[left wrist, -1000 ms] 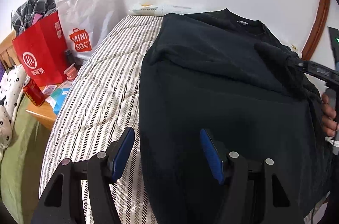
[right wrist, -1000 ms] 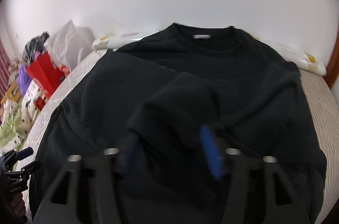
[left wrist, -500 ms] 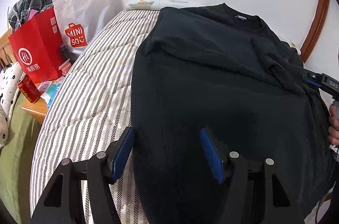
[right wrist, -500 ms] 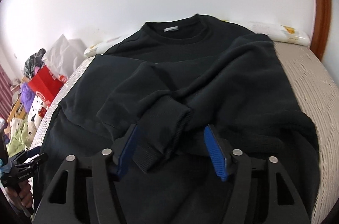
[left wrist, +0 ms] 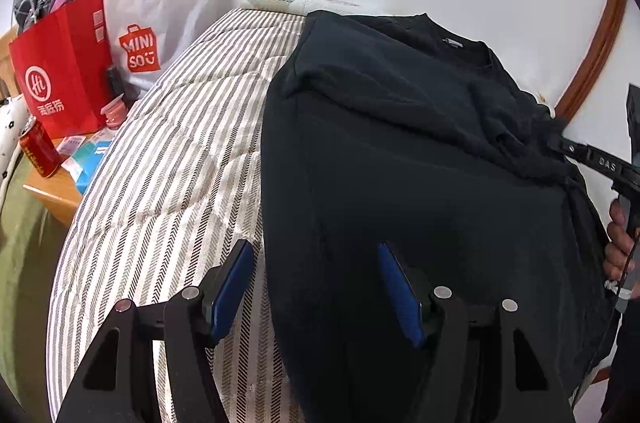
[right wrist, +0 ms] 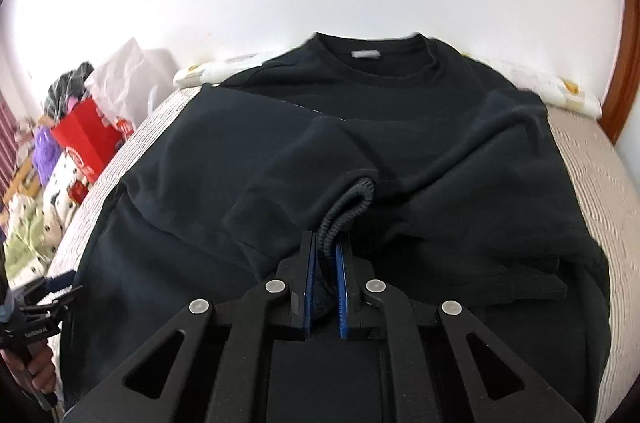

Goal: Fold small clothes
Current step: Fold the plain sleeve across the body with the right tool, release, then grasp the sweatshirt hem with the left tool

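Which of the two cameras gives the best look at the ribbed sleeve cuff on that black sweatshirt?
The right wrist view: the ribbed cuff sits centre frame, pinched in the right claw, with the sweatshirt spread behind. In the left wrist view the cuff cannot be picked out; only bunched dark sleeve fabric shows near that claw.

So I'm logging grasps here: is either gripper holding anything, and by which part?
The right gripper is shut on the black sweatshirt, pinching a ribbed sleeve cuff. The left gripper is open, holding nothing.

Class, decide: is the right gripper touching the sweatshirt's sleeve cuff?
Touching. The right wrist view shows the right gripper shut on the ribbed sleeve cuff, pinched between both pads.
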Demonstrator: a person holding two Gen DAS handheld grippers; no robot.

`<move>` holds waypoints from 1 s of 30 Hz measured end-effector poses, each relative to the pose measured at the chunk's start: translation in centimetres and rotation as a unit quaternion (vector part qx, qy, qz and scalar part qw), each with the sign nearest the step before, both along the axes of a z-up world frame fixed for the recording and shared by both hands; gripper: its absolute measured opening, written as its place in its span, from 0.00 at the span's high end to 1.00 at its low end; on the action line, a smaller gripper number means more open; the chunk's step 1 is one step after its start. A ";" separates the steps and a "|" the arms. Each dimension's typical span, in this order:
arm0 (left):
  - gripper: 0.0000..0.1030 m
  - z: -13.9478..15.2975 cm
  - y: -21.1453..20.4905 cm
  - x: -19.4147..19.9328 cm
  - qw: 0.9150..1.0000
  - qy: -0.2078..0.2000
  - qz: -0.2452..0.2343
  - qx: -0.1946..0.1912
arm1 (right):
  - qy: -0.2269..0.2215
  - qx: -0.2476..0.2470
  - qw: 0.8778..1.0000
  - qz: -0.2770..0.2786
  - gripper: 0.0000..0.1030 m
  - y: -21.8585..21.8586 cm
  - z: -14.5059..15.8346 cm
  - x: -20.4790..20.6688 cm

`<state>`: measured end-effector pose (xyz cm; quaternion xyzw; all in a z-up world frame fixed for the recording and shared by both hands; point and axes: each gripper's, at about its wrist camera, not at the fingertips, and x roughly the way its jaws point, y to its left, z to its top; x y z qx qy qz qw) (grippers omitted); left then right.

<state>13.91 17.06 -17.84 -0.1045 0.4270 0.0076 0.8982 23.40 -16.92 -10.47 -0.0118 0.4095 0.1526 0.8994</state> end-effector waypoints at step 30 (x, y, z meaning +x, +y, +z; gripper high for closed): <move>0.39 4.6 -4.1 7.7 0.999 -0.028 -0.007 0.022 | -0.019 -0.003 1.000 -0.002 0.50 -1.8 1.5 2.7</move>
